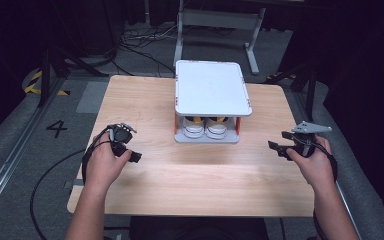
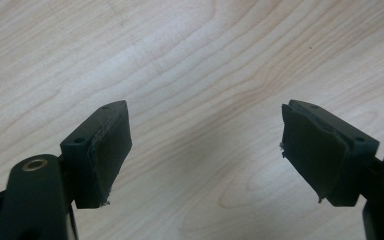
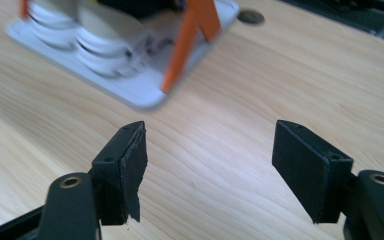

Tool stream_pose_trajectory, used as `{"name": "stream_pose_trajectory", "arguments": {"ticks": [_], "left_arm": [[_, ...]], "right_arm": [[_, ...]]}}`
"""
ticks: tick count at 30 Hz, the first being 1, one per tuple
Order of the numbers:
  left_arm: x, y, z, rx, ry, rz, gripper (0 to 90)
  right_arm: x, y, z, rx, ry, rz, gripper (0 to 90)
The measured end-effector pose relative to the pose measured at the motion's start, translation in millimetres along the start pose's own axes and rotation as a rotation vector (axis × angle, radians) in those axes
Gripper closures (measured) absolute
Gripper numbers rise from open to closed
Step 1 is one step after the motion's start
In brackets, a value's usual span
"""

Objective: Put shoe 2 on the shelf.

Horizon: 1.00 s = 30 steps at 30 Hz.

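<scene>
**Both hand-held grippers wait apart from the shoe rack**

A white two-tier rack (image 1: 213, 95) stands mid-bench, a pair of white shoes (image 1: 205, 127) on its lower shelf, toes toward the person. The left hand-held gripper (image 1: 125, 145) and right hand-held gripper (image 1: 285, 147) hover over bare bench (image 1: 190, 175), jaws spread and empty. The shoes lie forward and inward of each (the right looks slightly better aimed).

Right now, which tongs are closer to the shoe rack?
Roughly even, the left perhaps slightly. The left tongs hover off the shoe rack's front-left corner; the right tongs hover off its front-right, both open.
</scene>
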State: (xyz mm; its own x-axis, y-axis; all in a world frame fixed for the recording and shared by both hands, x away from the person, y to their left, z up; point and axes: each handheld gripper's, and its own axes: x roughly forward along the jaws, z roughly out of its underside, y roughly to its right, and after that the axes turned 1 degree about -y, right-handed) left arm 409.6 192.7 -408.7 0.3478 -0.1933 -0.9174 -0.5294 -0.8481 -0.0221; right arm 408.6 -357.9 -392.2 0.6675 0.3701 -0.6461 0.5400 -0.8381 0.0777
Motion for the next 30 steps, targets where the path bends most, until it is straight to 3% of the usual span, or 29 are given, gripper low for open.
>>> {"name": "stream_pose_trajectory", "arguments": {"ticks": [2,7,12,20,23,30], "left_arm": [[2.2,-2.5,1.6,0.004,-0.01,0.003,20.5],[6.8,-7.3,3.8,-0.002,-0.026,0.002,20.5],[13.1,-12.3,5.5,-0.007,0.0,-0.009,20.5],[23.5,-20.0,9.1,-0.033,0.023,-0.008,19.8],[28.8,-21.9,10.6,-0.052,0.054,0.007,19.4],[33.6,-24.3,12.2,-0.059,0.053,0.002,19.2]], "right_arm": [[5.2,7.9,8.7,-0.018,-0.037,0.006,30.2],[17.4,21.9,26.2,0.003,-0.106,-0.015,27.6],[33.2,28.2,40.2,0.007,-0.164,-0.029,27.2],[53.7,36.5,60.0,0.037,-0.151,-0.006,26.2],[57.1,37.8,63.2,0.054,-0.129,-0.017,26.1],[65.6,43.0,72.5,0.084,-0.048,-0.059,21.6]]}}
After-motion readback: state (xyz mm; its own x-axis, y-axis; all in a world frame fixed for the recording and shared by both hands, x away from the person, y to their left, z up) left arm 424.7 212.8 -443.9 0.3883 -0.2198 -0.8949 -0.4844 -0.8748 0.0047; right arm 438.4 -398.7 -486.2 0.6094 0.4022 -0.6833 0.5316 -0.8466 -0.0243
